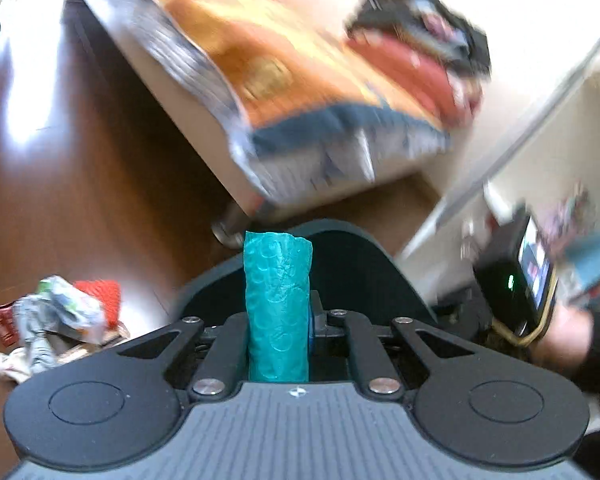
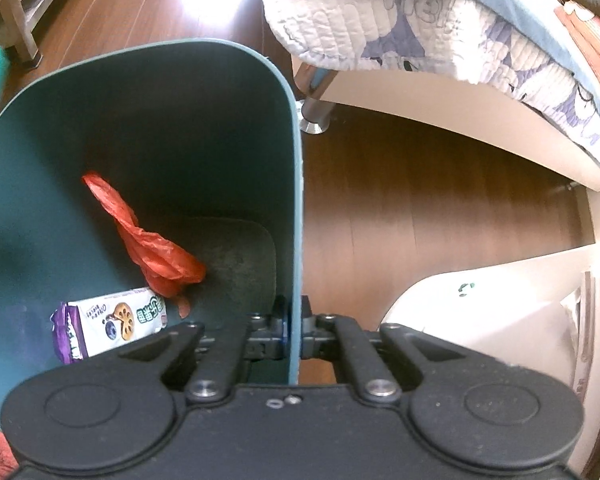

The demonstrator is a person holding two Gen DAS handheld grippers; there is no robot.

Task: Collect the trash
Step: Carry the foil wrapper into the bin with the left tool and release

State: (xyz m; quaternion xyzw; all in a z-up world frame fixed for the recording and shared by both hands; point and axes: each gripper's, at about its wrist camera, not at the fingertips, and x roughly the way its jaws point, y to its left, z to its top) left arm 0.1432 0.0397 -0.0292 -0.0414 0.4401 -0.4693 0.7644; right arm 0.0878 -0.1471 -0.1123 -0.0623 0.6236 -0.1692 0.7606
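Note:
My left gripper [image 1: 284, 320] is shut on a teal roll of thin plastic [image 1: 278, 300] that stands upright between its fingers. Just behind it is the dark teal bin [image 1: 364, 264]. A pile of crumpled wrappers and paper [image 1: 56, 320] lies on the floor to the left. In the right wrist view, my right gripper [image 2: 295, 328] is shut on the bin's right wall [image 2: 296, 200], one finger inside and one outside. A red plastic bag [image 2: 152, 248] and a white and purple snack wrapper [image 2: 112, 320] lie in the bin.
A bed with a white and blue quilt [image 2: 380, 20] and a metal leg [image 2: 316, 116] stands beyond the bin on the brown wooden floor [image 2: 420, 220]. White furniture [image 2: 480, 312] is at the lower right. A hand [image 1: 568, 336] holds a black device at the right.

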